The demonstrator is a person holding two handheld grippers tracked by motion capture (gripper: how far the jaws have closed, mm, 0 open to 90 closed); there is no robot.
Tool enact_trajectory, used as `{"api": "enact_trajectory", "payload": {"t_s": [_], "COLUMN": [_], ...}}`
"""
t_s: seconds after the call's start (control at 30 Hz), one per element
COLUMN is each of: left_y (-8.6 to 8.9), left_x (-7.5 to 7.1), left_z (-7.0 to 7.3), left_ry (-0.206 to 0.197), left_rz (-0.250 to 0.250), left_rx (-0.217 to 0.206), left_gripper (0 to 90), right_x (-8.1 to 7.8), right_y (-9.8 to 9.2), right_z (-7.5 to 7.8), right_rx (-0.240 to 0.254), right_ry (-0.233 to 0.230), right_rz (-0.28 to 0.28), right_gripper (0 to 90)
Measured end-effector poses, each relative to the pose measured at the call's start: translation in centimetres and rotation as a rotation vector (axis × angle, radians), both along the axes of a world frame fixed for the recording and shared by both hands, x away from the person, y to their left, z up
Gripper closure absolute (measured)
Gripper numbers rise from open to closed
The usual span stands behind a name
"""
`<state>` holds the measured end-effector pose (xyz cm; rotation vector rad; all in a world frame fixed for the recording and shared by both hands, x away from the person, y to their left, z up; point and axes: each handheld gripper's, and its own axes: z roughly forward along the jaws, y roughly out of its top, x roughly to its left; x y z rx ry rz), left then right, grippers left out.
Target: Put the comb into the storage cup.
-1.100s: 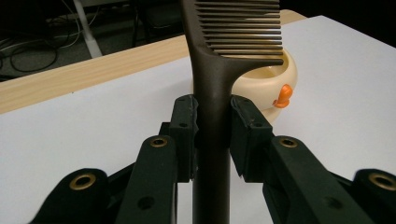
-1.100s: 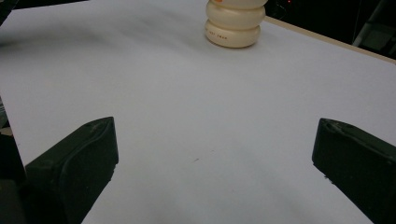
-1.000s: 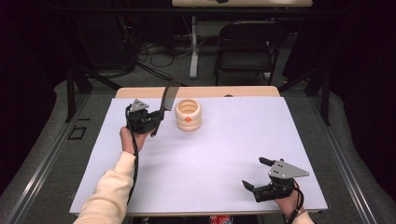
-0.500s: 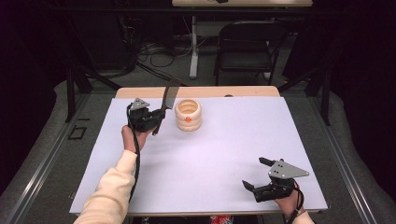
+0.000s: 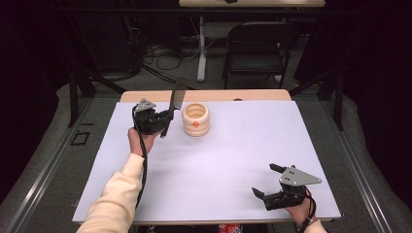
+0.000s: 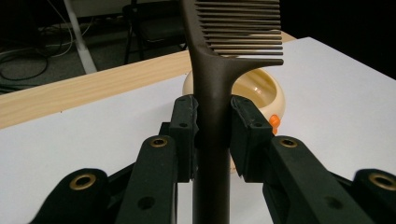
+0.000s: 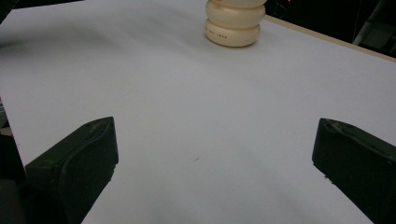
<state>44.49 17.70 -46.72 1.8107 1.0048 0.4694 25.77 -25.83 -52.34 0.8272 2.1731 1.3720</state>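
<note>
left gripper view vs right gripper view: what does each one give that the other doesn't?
Left gripper view alone: the dark comb, its handle clamped upright between the left tool pads, teeth pointing right, and the cup's hollow inside with an orange tab on its side. Right gripper view alone: the right tool wide open with bare sheet between its jaws, and small print low on the cup's wall. Shared: the cream ribbed cup and the white table sheet.

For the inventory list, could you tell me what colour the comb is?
Dark brown; the comb shows best in the left gripper view, clamped in the left gripper.
</note>
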Motion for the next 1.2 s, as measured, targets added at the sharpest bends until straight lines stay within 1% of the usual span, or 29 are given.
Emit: {"api": "enact_trajectory", "payload": {"t_s": [0.17, 0.33, 0.5, 0.6, 0.73, 0.83, 1.0, 1.07, 1.13, 1.2], "left_y": [-0.1, -0.2, -0.5, -0.6, -0.7, -0.8, -1.1, -1.2, -1.4, -1.5], "left_x": [0.1, 0.3, 0.4, 0.5, 0.6, 0.9, 1.4, 1.6, 1.8, 1.9], "left_z": [0.3, 0.5, 0.8, 1.0, 1.7, 2.1, 2.1, 2.0, 1.9, 2.0], "left_ry": [-0.005, -0.001, -0.008, -0.009, -0.021, -0.027, -0.031, -0.028, -0.020, -0.022], "left_rz": [-0.003, -0.002, -0.003, -0.004, 0.002, -0.004, -0.007, -0.008, -0.011, -0.012], "left_rx": [-0.002, -0.017, -0.026, -0.023, -0.030, -0.034, -0.031, -0.027, -0.033, -0.033], "left_gripper": [72.3, 72.3, 72.4, 72.3, 72.4, 72.3, 72.3, 72.3, 72.3, 72.3], "right_x": [0.0, 0.1, 0.0, 0.1, 0.0, 0.1, 0.1, 0.2, 0.1, 0.1], "right_y": [0.0, 0.0, 0.0, 0.0, 0.0, 0.0, 0.0, 0.0, 0.0, 0.0], "right_z": [0.0, -0.1, -0.1, -0.1, -0.1, -0.1, -0.1, -0.2, -0.1, -0.1], "right_rx": [0.002, 0.003, 0.002, 0.001, 0.004, 0.001, 0.003, 0.001, 0.002, 0.002], "right_ry": [0.004, 0.006, 0.009, 0.010, 0.013, 0.012, 0.014, 0.013, 0.012, 0.013], "right_rz": [0.000, 0.000, -0.002, -0.004, -0.006, -0.006, -0.006, -0.005, -0.005, -0.004], "right_gripper": [0.0, 0.0, 0.0, 0.0, 0.0, 0.0, 0.0, 0.0, 0.0, 0.0]}}
